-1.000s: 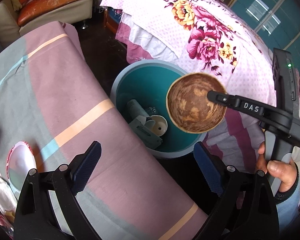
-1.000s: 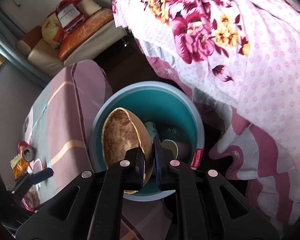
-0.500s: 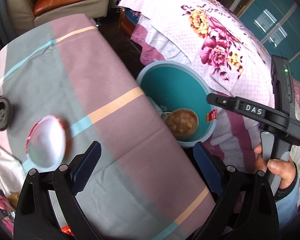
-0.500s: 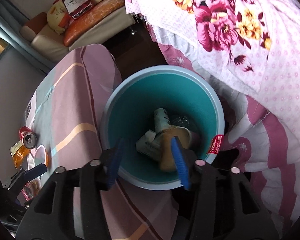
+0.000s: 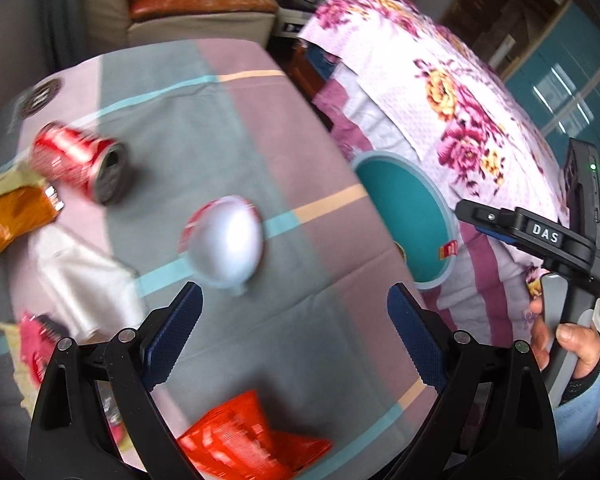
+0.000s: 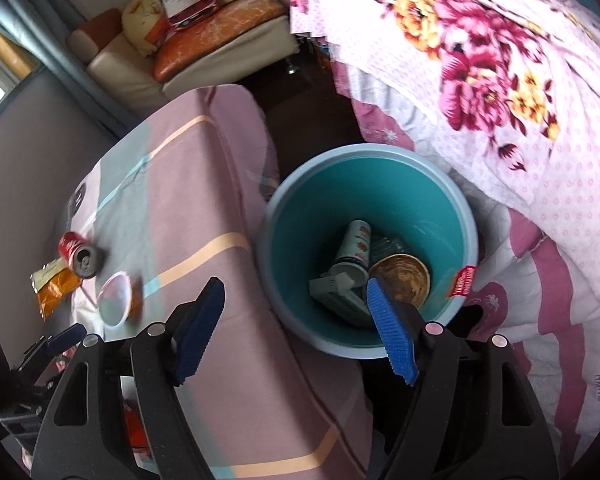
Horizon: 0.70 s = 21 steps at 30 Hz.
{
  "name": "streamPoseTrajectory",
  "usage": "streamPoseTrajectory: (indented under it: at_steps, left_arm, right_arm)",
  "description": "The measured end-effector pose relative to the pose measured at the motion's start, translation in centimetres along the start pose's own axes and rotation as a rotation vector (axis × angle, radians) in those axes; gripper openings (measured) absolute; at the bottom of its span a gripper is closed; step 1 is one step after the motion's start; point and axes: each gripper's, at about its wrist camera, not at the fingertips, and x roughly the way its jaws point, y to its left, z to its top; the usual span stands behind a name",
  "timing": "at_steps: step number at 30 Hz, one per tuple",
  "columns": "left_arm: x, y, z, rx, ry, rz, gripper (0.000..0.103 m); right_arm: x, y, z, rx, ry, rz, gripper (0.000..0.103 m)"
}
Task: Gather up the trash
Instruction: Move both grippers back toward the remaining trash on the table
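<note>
- The right tool point(image 6: 296, 328) hangs over the teal bin point(image 6: 440, 184) with its jaws apart; they have just been opening, and nothing sits between them.
- The brown bowl point(image 6: 400, 280) lies inside the bin, resting on a printed cup point(image 6: 354, 244) and a grey carton point(image 6: 332, 286), so that piece looks done.
- The left tool point(image 5: 296, 336) is over the bench point(image 5: 204, 120), jaws wide apart and empty.
- Just ahead of the left tool lies a white foil lid point(image 5: 224, 240); it looks like the next candidate.
- Still on the bench: a red can point(image 5: 76, 164) on its side, an orange snack bag point(image 5: 8, 224) touching it, a clear plastic wrapper point(image 5: 80, 276), and a red wrapper point(image 5: 244, 444) near the lower edge of the left view.
- More scraps at the left edge are too blurred to identify.
- The bin stands on the floor between the bench and the floral bed point(image 6: 500, 80), close to the bench's edge.
- My judgement: the task is partly done, with several items binned and at least five pieces left on the bench.
</note>
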Motion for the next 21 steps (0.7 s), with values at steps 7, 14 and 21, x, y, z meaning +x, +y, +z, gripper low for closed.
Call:
streamPoseTrajectory:
  at_steps: [7,14,21]
  left_arm:
    - [-2.0,4.3,-1.6,-0.085,-0.035,0.016,0.094]
    - [-4.2,8.5,-2.3,-0.158,-0.090,0.028,0.094]
    - [-5.0,12.1,-2.8,-0.230,-0.106,0.047,0.094]
  right_arm:
    - [0.4,5.8,-0.6,-0.111,0.028,0.024,0.073]
    - [1.6,11.1,-1.3,-0.209,0.064,0.038,0.073]
    - [4.0,14.8,-1.4,-0.267,0.103,0.063,0.073]
